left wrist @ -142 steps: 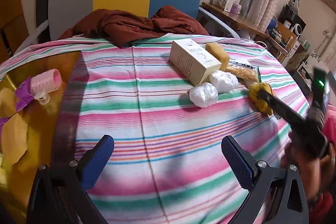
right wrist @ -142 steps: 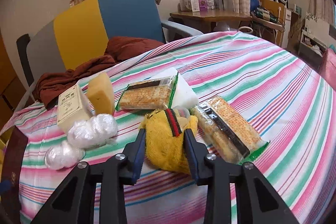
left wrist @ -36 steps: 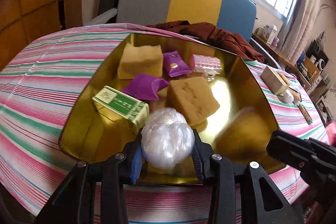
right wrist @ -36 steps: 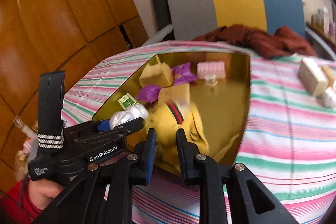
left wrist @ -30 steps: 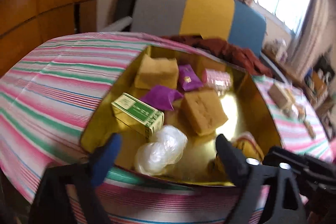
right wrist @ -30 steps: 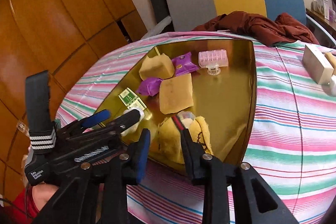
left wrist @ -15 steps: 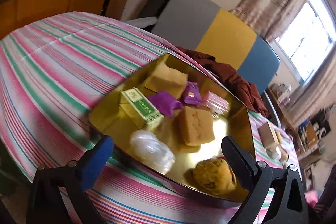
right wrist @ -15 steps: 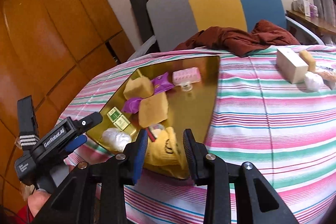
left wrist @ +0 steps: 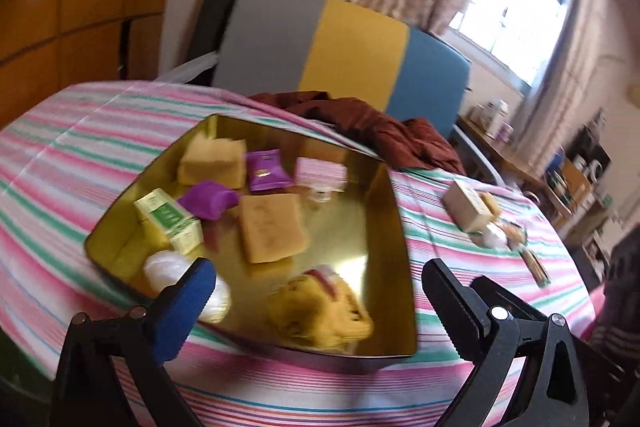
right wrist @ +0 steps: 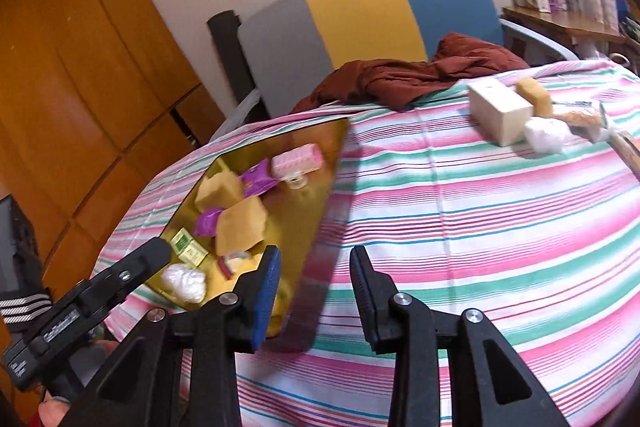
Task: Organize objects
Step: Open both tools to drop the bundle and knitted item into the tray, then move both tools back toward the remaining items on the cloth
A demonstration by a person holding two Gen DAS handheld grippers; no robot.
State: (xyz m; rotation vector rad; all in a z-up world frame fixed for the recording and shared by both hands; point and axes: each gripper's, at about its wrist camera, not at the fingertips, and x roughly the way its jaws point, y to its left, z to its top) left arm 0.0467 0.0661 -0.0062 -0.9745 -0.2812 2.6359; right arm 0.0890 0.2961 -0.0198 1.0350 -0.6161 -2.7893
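A gold tray (left wrist: 380, 211) (right wrist: 304, 211) on the striped tablecloth holds yellow sponges, purple packets, a pink roller, a green box, a white plastic ball (left wrist: 166, 267) (right wrist: 184, 281) and a yellow knit toy (left wrist: 320, 307) (right wrist: 240, 263). My left gripper (left wrist: 318, 291) hangs open above the tray's near edge with nothing between its blue pads. My right gripper (right wrist: 316, 287) is open and empty over the tray's right rim. Further right on the cloth lie a cream box (right wrist: 500, 111) (left wrist: 466, 205), a sponge (right wrist: 534, 95), another white ball (right wrist: 546, 135) and a cracker packet (right wrist: 580, 117).
A grey, yellow and blue chair (left wrist: 340, 55) stands behind the table with a brown cloth (right wrist: 404, 75) draped onto the table edge. Wooden cabinets (right wrist: 80, 87) line the left. A side table (right wrist: 560, 23) with small items sits at the back right.
The left gripper opened and dropped the white ball into the tray; the right let go of the yellow knit toy there. Both pulled back, and the right view swung toward the table's right side.
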